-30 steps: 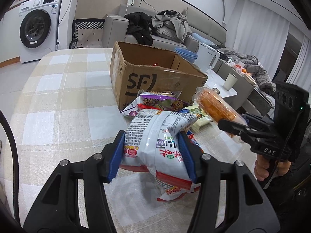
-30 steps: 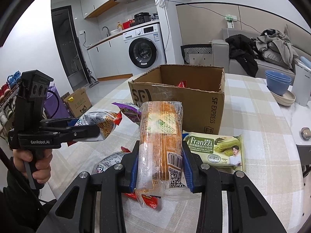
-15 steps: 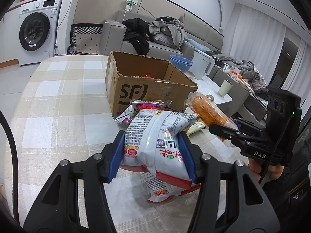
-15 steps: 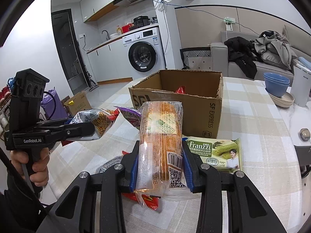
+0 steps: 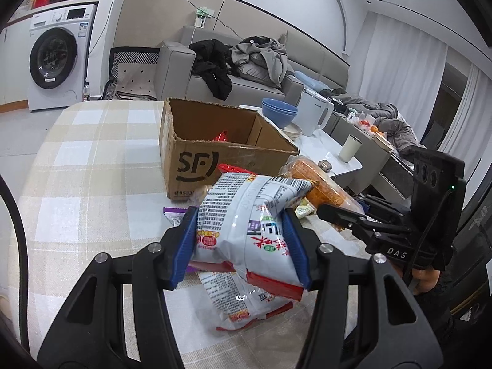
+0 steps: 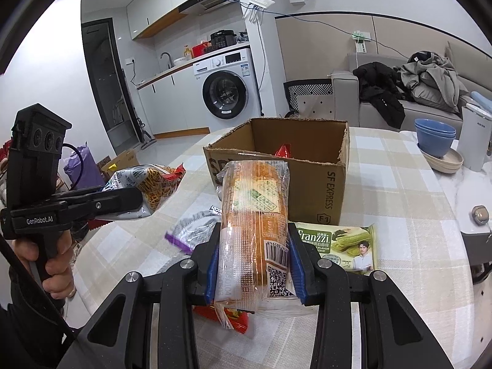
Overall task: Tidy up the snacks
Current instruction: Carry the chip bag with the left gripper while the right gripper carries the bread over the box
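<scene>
Here the left claw (image 5: 243,246) is clenching a silver noodle-snack bag (image 5: 252,215), the right claw (image 6: 253,264) a wrapped bread loaf (image 6: 255,215) — both lifted clear of the surface (image 5: 92,166), seemingly for the SF cardboard box (image 5: 215,153).

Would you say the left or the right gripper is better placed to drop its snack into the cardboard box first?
Probably right: the right gripper holds the bread pack directly before the cardboard box, whereas the left gripper with the noodle bag sits off to the side.
</scene>
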